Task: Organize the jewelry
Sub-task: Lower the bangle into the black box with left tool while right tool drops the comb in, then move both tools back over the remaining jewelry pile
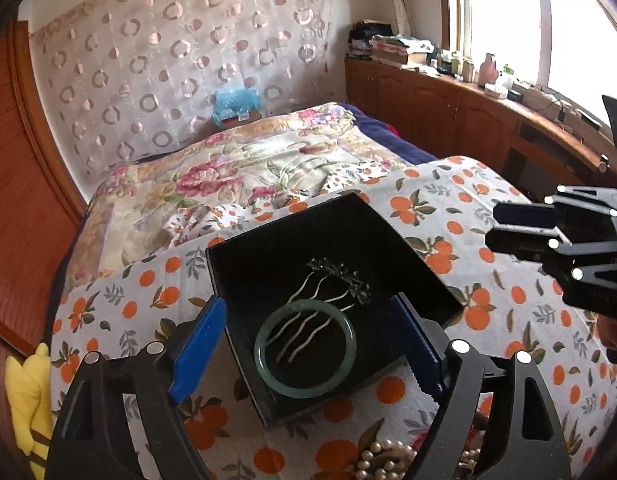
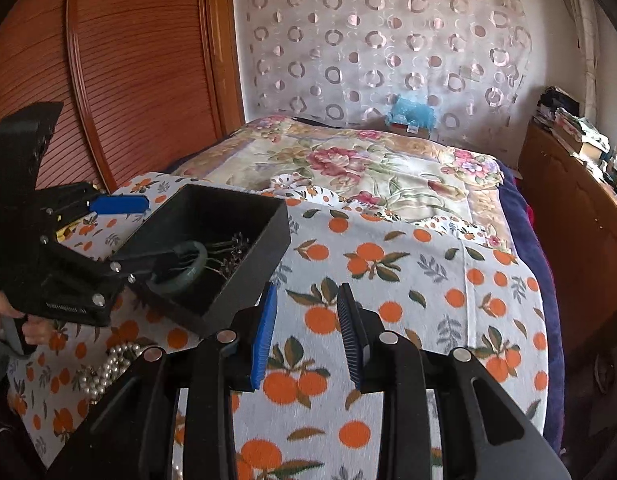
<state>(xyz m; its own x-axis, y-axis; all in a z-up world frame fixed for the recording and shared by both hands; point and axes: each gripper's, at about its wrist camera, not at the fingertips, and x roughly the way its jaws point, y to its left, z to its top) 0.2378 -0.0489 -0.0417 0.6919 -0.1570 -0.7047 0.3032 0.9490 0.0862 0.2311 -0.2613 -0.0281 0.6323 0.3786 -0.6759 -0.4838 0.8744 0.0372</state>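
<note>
A black open box (image 1: 268,240) sits on the orange-print cloth (image 1: 448,200). Inside lie a green jade bangle (image 1: 304,348) and silver wavy hairpins with dark flower heads (image 1: 332,284). My left gripper (image 1: 308,340) is open, its blue-padded fingers standing on either side of the box's near part, above the bangle. A pearl necklace (image 1: 384,460) lies on the cloth below it. My right gripper (image 2: 306,332) is open and empty over the cloth, right of the box (image 2: 264,240). The bangle (image 2: 188,268) and pearls (image 2: 108,364) also show in the right wrist view.
The cloth covers the end of a bed with a floral quilt (image 1: 236,168). A wooden cabinet (image 1: 448,108) with clutter runs along the right under the window. A wooden wardrobe (image 2: 128,72) stands at the left. A yellow item (image 1: 28,400) lies at the bed's left edge.
</note>
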